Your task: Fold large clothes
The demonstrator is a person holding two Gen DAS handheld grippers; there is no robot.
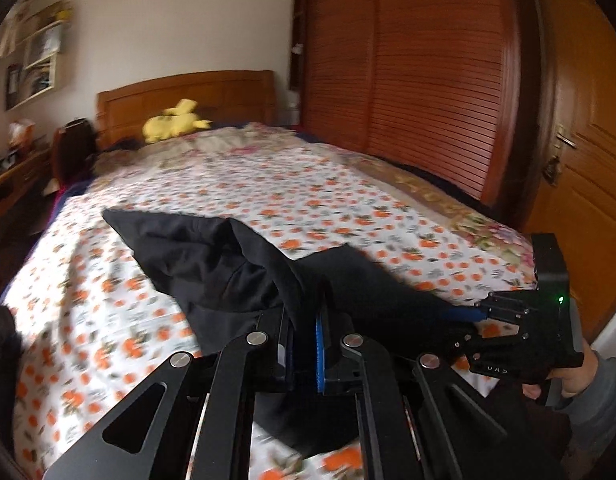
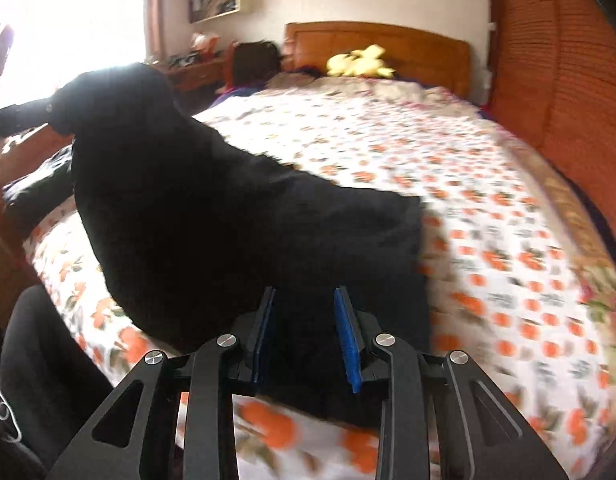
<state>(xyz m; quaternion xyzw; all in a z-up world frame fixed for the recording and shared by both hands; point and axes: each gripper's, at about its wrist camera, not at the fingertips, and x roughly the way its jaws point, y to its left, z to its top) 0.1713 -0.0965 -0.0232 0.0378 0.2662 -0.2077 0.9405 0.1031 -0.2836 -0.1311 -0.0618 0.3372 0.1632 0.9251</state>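
A large black garment (image 1: 212, 264) lies on the flowered bed sheet (image 1: 268, 184) near the bed's foot. My left gripper (image 1: 304, 320) is shut on a raised fold of the garment, with cloth draped over its blue pads. My right gripper shows at the right of the left wrist view (image 1: 481, 314), at the garment's right edge. In the right wrist view the garment (image 2: 236, 216) fills the middle. My right gripper (image 2: 306, 312) has its blue pads apart, with black cloth lying between them. The left gripper (image 2: 52, 114) holds the garment's lifted far corner there.
The bed sheet (image 2: 487, 208) covers the whole bed. A yellow plush toy (image 1: 174, 122) lies by the wooden headboard (image 1: 188, 96). A slatted wooden wardrobe (image 1: 419, 80) and a door (image 1: 587, 160) stand to the right. A desk and shelves are at the left.
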